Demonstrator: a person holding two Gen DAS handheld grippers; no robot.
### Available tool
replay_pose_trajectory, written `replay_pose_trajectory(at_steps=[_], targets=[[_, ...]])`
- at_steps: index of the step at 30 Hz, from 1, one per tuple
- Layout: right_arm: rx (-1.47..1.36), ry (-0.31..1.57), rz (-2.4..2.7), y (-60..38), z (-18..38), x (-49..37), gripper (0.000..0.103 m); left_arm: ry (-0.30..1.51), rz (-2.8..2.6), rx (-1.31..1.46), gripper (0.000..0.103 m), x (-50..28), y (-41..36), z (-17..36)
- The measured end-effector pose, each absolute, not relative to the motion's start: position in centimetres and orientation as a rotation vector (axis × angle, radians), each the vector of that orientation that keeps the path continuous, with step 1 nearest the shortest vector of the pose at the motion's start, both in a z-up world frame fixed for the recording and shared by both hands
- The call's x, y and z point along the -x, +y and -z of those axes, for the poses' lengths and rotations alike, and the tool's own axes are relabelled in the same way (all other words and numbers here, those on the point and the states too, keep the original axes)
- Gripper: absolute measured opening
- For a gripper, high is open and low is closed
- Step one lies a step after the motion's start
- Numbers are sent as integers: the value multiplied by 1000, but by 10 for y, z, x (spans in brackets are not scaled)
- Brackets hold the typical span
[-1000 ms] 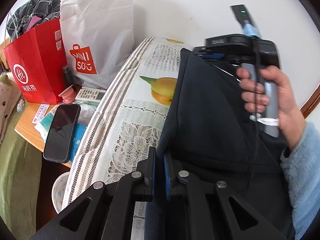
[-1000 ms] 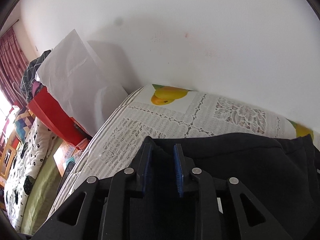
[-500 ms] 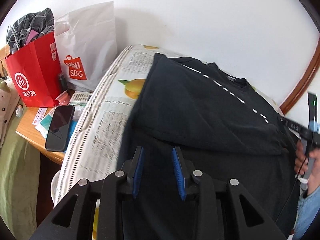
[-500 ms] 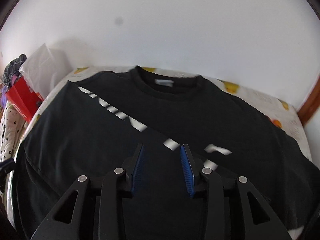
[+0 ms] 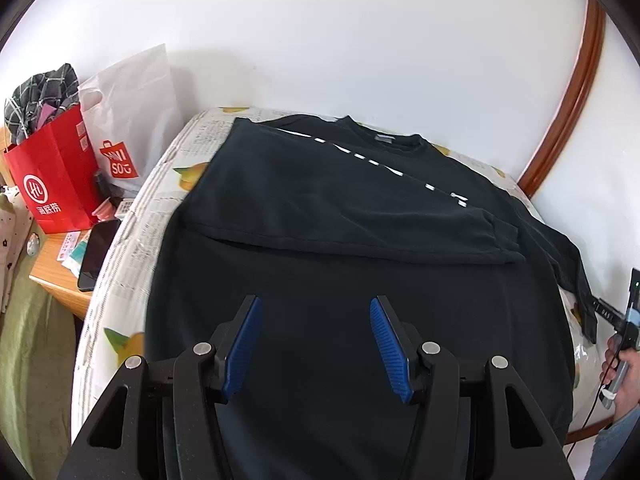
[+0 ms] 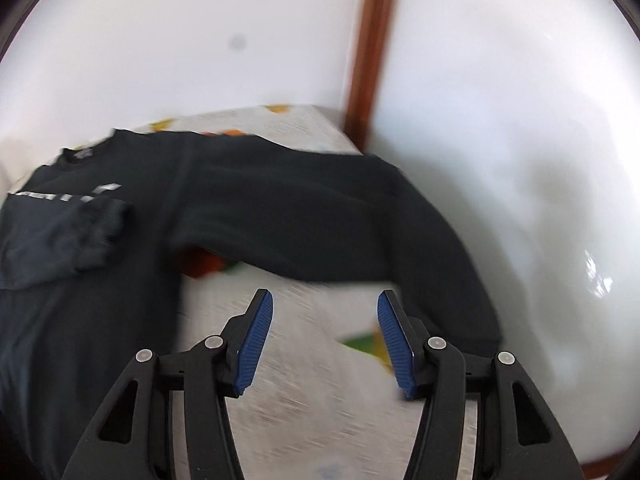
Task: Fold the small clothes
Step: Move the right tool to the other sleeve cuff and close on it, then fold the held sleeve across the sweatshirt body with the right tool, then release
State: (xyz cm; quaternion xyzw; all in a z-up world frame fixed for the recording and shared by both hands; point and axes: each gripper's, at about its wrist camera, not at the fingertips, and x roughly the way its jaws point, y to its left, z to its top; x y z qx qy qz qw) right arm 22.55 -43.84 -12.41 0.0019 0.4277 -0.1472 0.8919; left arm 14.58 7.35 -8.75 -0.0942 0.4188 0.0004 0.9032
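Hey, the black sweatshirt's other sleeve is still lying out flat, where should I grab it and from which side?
Probably grip the unfolded sleeve at its cuff end, coming from the table's outer edge. It hangs free there, while the other sleeve already lies across the sweatshirt.

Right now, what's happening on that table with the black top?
A person is folding a black sweatshirt on the cloth-covered table with a claw in each hand. One sleeve is already folded across the chest. Both claws have just been opening and hold nothing: the left claw hovers over the shirt's lower body, and the right claw is near the other sleeve, which lies spread out, unfolded.
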Motion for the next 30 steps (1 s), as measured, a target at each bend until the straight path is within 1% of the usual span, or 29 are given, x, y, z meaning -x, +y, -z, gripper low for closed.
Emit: replay_pose_trajectory(at_steps=[6,11,15,16,17,19,20,25,30], targets=[[-94,956,342,-497,159,-194,54,925,18,182,54,-146,41,99],[-94,973,318,-503,180,-191,54,960,32,177,54,-150,20,102],[-106,942,351,-502,184,-195,53,957,35,185,54,-152,16,97],[-127,938,364,-505,185,-197,47,953,31,181,54,-151,17,96],[-127,930,391,-507,184,-198,32,952,24,179,54,-151,17,96],[-98,928,414,-506,185,-204,14,956,17,187,54,-151,22,97],[-88,927,411,-506,185,-205,11,962,11,193,54,-151,25,99],[-143,954,384,-508,173,-217,9,968,-18,198,54,-151,45,102],[-201,881,264,-478,123,-223,9,977,-99,150,55,-147,68,113]])
